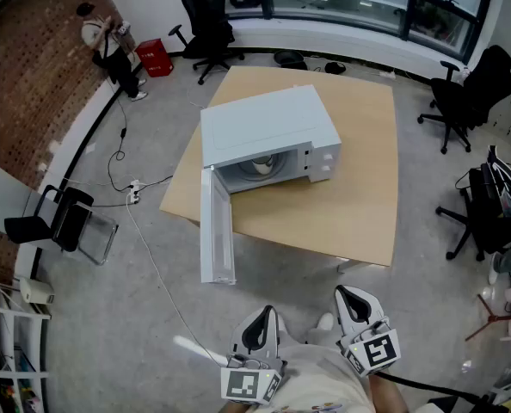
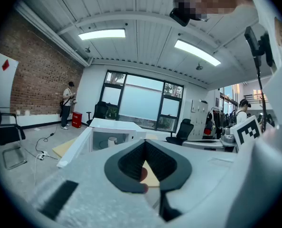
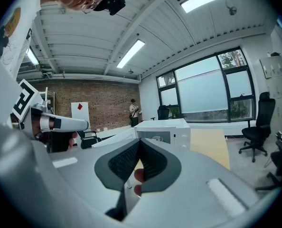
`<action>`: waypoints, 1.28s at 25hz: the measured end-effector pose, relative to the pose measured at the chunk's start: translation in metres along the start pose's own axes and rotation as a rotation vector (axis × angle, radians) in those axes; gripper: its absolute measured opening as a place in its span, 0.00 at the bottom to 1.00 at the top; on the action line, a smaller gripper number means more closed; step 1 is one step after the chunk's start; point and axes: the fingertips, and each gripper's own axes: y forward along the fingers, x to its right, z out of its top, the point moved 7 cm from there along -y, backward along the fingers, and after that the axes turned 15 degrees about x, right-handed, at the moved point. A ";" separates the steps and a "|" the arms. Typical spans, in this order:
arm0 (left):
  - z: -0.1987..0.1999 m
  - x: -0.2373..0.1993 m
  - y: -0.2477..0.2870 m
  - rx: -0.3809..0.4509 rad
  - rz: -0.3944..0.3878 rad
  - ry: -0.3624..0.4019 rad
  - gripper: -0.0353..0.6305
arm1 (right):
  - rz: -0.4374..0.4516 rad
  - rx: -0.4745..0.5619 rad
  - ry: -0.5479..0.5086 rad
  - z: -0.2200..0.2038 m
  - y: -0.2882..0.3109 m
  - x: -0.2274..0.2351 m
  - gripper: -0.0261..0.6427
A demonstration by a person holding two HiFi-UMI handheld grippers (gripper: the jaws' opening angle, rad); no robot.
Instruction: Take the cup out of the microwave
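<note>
Not yet begun, judging by the scene. Low near the body, the left claw (image 1: 261, 321) and the right claw (image 1: 356, 304), both clenched on nothing, pads pressed together, well apart from the pale wooden tabletop (image 1: 359, 188). Upright inside the white box-shaped microwave (image 1: 264, 123), the small white cup (image 1: 260, 166). Microwave near the tabletop's left edge, with the white door (image 1: 217, 231) swung fully open and jutting out past the near-left corner.

Likely hazards from here:
- Reaching in with pads clenched, and so shoving the cup deeper or tipping it.
- Clipping the outstretched door on the approach and shifting the microwave.
- Pinching only the thin rim and losing the cup over the sill.
- Lifting too high inside and knocking the cavity ceiling.

Contents of the cup impossible to tell from here, so possibly a spill as well.
</note>
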 end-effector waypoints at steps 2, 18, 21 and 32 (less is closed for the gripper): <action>0.004 0.001 -0.001 0.023 -0.002 -0.011 0.06 | 0.006 -0.001 0.019 -0.002 0.000 -0.001 0.05; 0.010 0.030 0.007 0.064 -0.026 -0.002 0.06 | 0.036 0.004 0.020 0.009 -0.019 0.015 0.05; 0.008 0.040 0.008 0.072 0.001 0.007 0.05 | 0.052 0.003 0.032 0.008 -0.024 0.027 0.05; -0.011 0.044 0.041 0.033 0.093 0.026 0.05 | 0.136 -0.063 0.031 -0.006 -0.006 0.064 0.05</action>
